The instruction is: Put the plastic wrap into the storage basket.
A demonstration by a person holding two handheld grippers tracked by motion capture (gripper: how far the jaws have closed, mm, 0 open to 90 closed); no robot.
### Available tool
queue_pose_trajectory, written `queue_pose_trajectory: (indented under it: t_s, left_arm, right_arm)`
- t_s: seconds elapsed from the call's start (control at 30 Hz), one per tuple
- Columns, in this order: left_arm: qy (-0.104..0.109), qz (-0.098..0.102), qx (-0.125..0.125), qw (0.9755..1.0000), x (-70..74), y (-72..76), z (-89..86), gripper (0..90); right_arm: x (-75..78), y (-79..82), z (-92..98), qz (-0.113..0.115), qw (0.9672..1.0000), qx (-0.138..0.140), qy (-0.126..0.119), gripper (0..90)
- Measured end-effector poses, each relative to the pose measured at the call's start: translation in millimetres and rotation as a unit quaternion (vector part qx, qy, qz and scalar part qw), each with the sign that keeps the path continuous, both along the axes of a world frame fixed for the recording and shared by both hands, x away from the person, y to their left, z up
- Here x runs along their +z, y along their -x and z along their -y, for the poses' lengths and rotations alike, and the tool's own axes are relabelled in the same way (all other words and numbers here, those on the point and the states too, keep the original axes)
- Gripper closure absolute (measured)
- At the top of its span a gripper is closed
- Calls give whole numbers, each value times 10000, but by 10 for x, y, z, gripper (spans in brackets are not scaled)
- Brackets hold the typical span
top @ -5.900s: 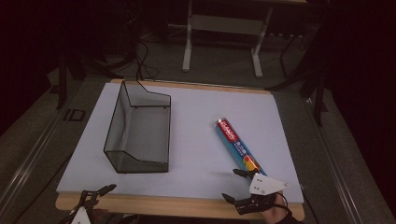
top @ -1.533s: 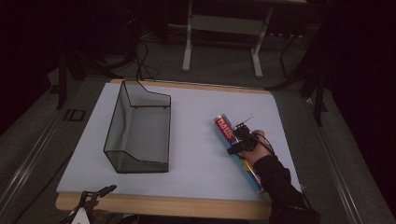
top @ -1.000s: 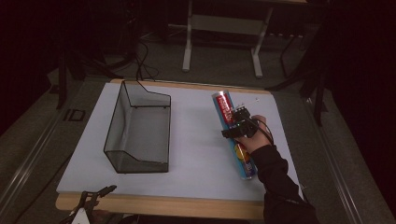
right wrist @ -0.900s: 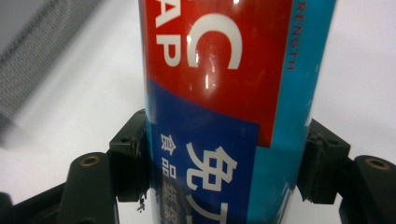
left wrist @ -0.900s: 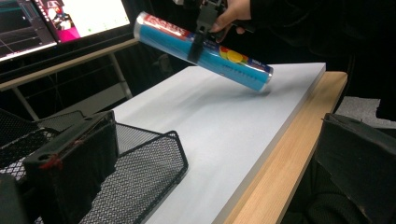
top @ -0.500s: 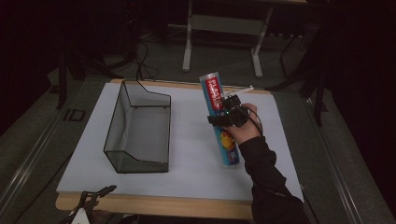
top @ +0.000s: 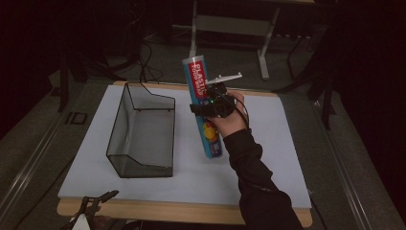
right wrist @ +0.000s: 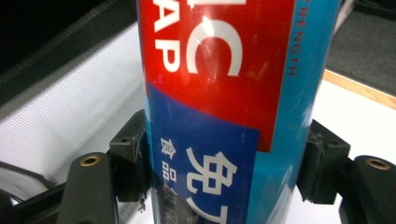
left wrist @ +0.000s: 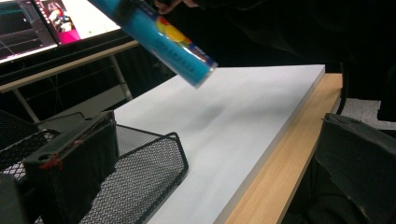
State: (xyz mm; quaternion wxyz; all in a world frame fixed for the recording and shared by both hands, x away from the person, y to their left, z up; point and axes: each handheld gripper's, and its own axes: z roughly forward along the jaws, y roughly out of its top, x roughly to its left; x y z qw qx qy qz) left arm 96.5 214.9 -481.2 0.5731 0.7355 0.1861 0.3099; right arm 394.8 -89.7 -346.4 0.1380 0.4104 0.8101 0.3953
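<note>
High view: the right gripper (top: 209,104) is raised above the middle of the white worktop (top: 268,158), its jaws clamped on a long box of plastic wrap (top: 202,103) about halfway along its length. The box hangs clear of the surface, nearly upright and leaning slightly, its red-labelled end up toward the far edge and its blue end down toward the near edge. The person's right hand (top: 229,120) wraps the gripper, with a dark sleeve (top: 256,187) running back to the near right corner. A black wire-mesh basket (top: 141,132) stands on the left half of the worktop, its long side running from far to near, well apart from the lifted box. The left gripper (top: 95,203) sits low at the near left corner, just off the wooden edge, its jaws spread apart and empty. Right gripper view: the two pads (right wrist: 133,161) press on opposite sides of the box, whose red panel carries white letters above a blue panel with white characters. Left gripper view: the blue end of the box (left wrist: 163,37) floats over the white surface, casting a faint shadow, with the mesh basket (left wrist: 135,184) close in front and a strip of wooden edge (left wrist: 280,163) to the right.
</note>
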Motion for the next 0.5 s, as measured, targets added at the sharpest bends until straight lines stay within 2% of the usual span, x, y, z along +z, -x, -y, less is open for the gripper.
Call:
queue_pose_trajectory:
  t_s: [0.3, 0.5]
  left_arm:
    - [-15, 24, -16, 10000, 5, 11, -4, 1]
    - [-8, 41, -32, 10000, 11, 18, -9, 1]
  right_arm:
    - [211, -17, -367, 110, 9985, 110, -518, 317]
    - [253, -35, -600, 103, 9958, 159, -892, 317]
